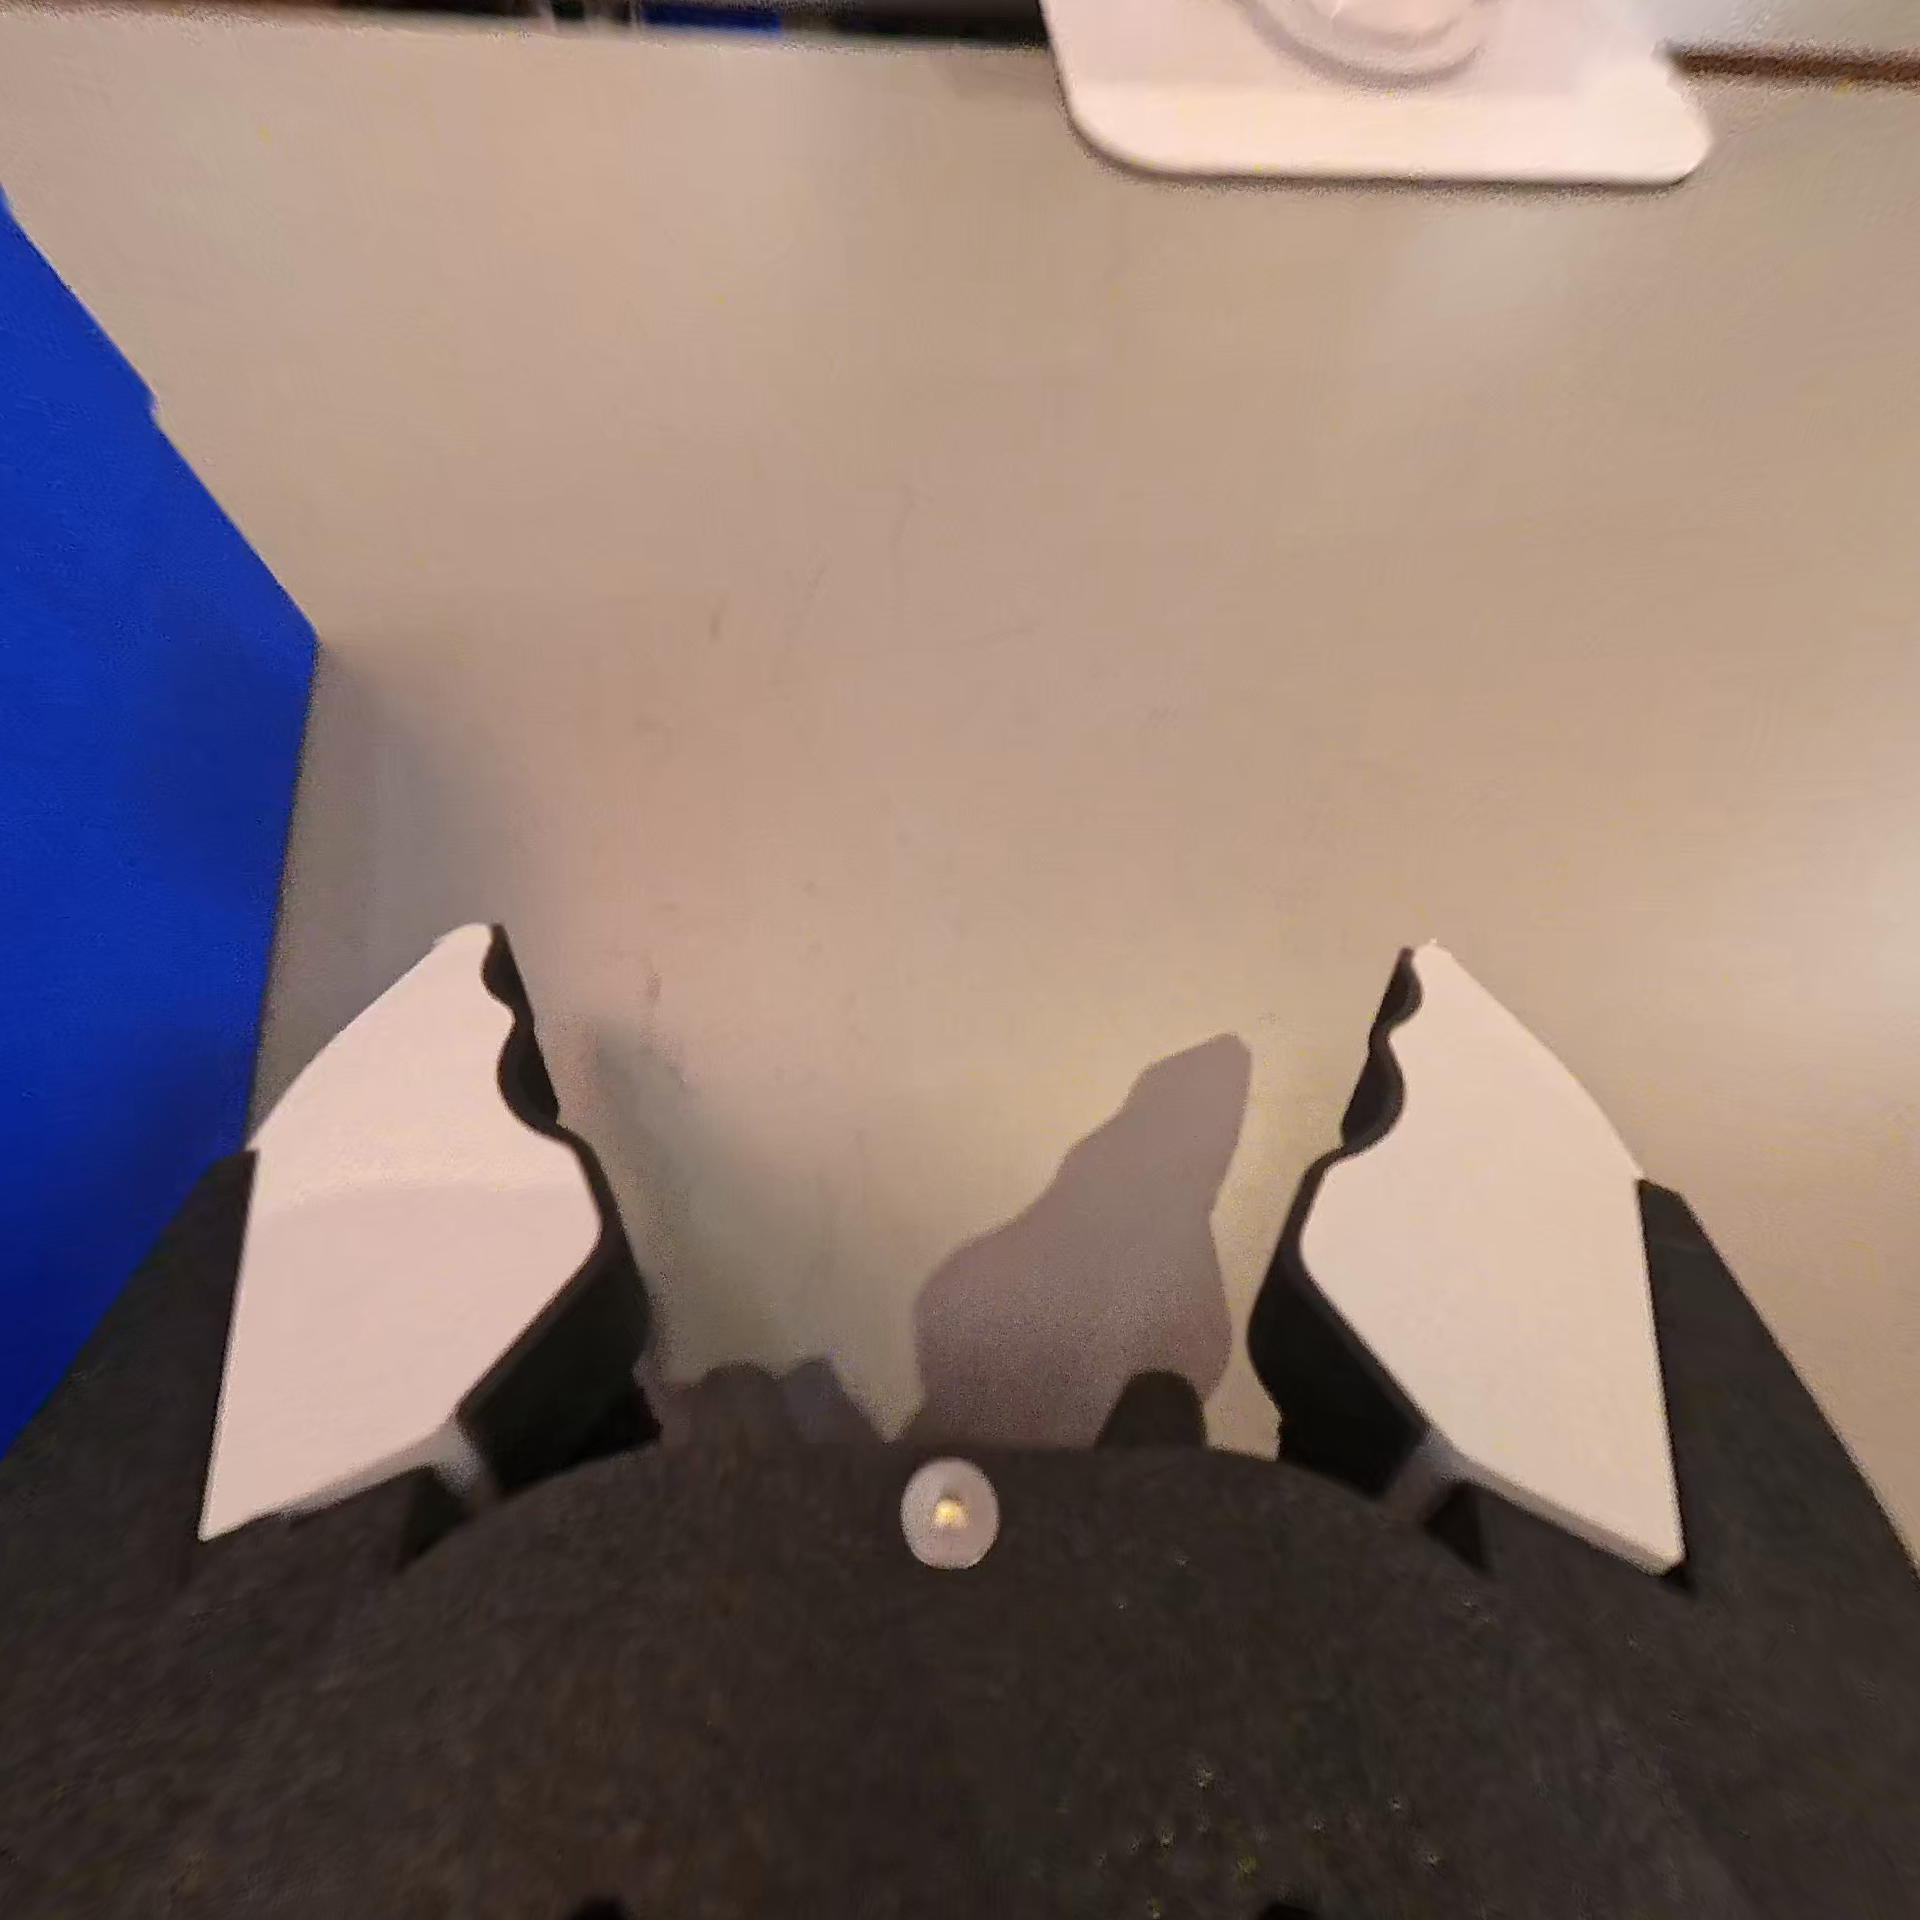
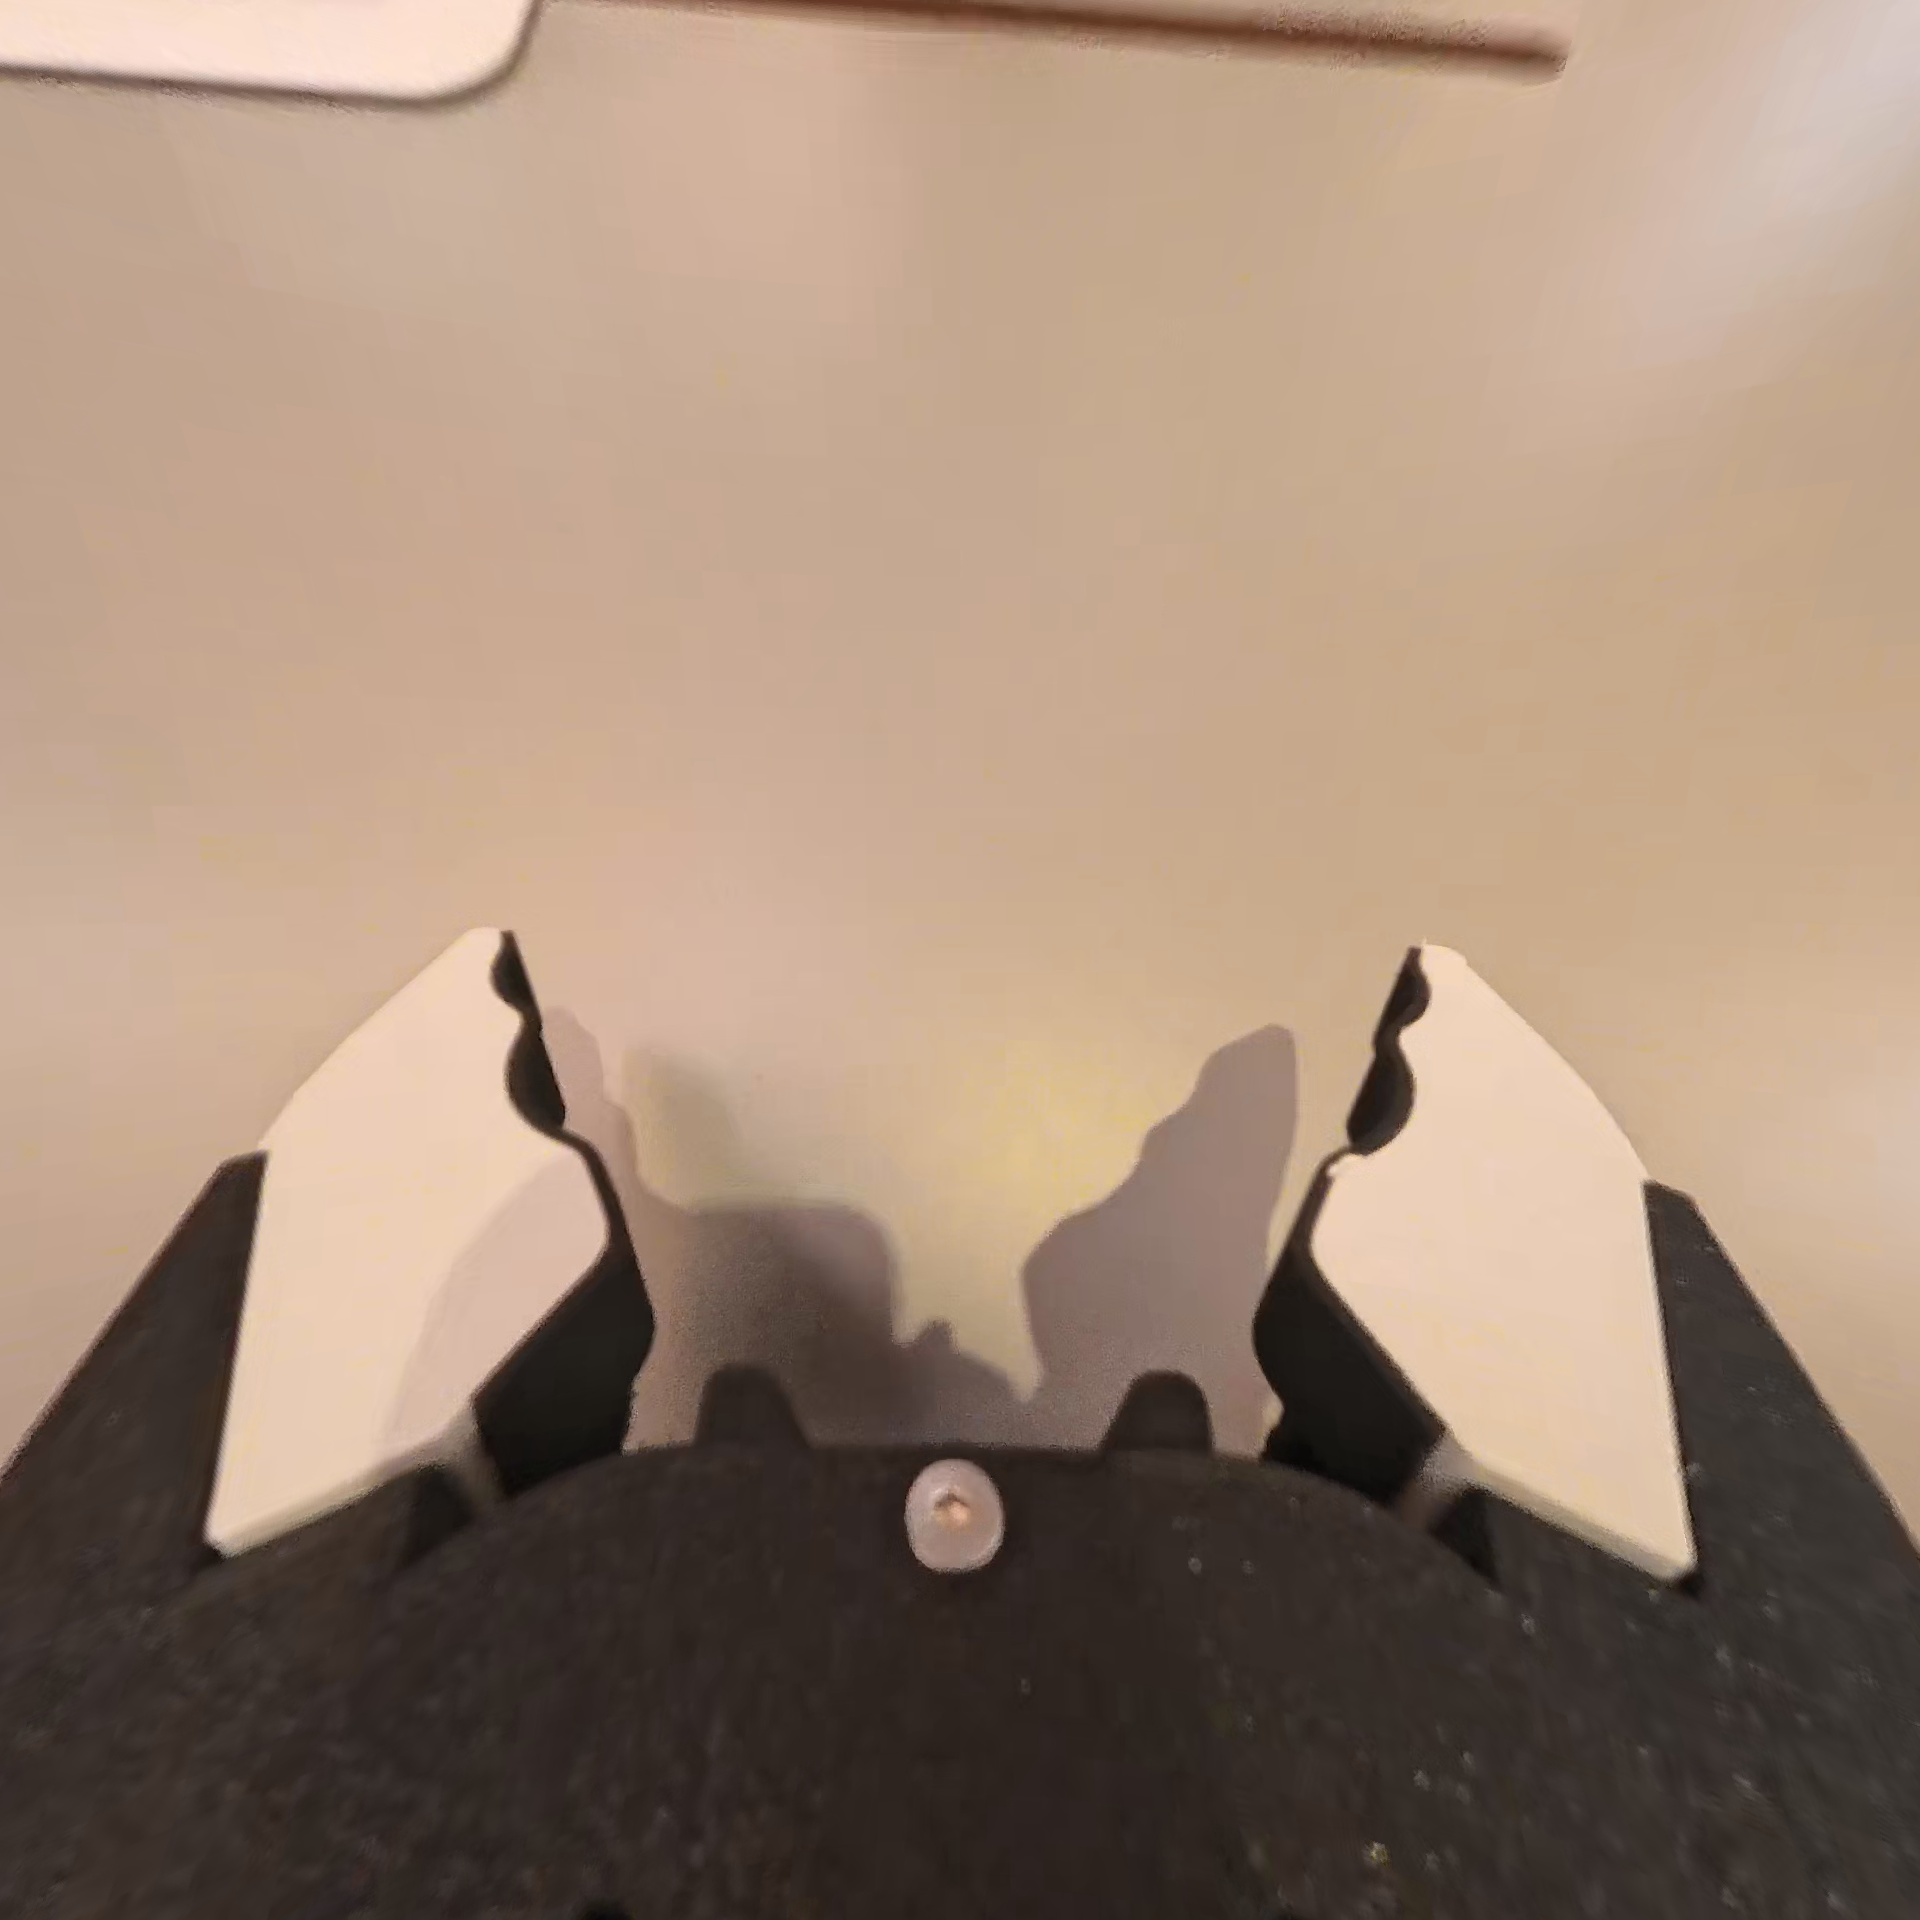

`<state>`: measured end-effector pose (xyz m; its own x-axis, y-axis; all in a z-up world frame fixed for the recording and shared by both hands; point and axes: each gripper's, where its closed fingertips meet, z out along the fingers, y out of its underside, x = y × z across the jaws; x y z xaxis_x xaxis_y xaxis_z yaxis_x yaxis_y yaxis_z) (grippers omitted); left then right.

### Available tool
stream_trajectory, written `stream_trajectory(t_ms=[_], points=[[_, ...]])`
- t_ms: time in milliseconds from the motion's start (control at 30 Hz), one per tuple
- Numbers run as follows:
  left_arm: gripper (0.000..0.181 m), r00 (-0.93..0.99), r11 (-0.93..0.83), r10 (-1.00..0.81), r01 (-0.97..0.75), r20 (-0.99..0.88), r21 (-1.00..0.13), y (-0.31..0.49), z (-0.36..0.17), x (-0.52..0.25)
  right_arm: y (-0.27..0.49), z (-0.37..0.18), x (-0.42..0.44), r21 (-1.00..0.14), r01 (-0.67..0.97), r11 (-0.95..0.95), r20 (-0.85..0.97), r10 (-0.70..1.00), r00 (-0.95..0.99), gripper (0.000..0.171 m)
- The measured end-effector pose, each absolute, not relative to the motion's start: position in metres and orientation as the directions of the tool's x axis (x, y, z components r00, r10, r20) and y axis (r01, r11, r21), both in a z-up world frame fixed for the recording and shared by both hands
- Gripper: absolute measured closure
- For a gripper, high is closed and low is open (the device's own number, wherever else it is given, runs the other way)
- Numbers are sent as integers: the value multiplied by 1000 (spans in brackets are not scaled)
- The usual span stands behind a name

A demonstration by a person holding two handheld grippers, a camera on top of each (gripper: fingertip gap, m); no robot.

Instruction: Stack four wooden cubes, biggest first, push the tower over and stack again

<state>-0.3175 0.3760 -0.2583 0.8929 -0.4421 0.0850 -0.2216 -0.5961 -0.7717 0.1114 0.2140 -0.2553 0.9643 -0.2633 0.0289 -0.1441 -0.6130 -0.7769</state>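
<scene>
No wooden cube shows in either view. My left gripper (image 1: 951, 940) is open and empty, its white fingers (image 1: 416, 1195) spread wide just above a bare beige table (image 1: 935, 520). My right gripper (image 2: 961, 945) is also open and empty over the same beige table (image 2: 935, 520), casting finger shadows close beneath it. Both views are slightly blurred.
A blue block or panel (image 1: 114, 779) stands close at the left of the left gripper. A white flat stand with a clear round part (image 1: 1371, 94) lies at the table's far edge; its corner also shows in the right wrist view (image 2: 260, 47). The table's far edge (image 2: 1195, 31) runs along the top.
</scene>
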Motion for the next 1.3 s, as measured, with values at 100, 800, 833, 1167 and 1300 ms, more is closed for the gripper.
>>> stream_trajectory(t_ms=[100,800,833,1167,1300], points=[[34,892,-502,-450,-210,46,-839,377,-236,-317,211,-230,114,-835,-102,-540,55,-268,962,25],[40,846,-216,-532,-94,36,-972,350,-126,-332,159,-91,127,-991,96,-90,116,-247,962,26],[40,848,-203,-529,-87,35,-975,349,-122,-335,158,-88,128,-992,90,-89,110,-248,963,26],[43,864,-89,-500,10,54,-996,344,-94,-360,139,-66,145,-996,71,-56,87,-362,928,28],[39,868,-123,-493,-4,58,-992,342,-94,-374,134,-67,152,-994,71,-81,97,-377,921,29]])
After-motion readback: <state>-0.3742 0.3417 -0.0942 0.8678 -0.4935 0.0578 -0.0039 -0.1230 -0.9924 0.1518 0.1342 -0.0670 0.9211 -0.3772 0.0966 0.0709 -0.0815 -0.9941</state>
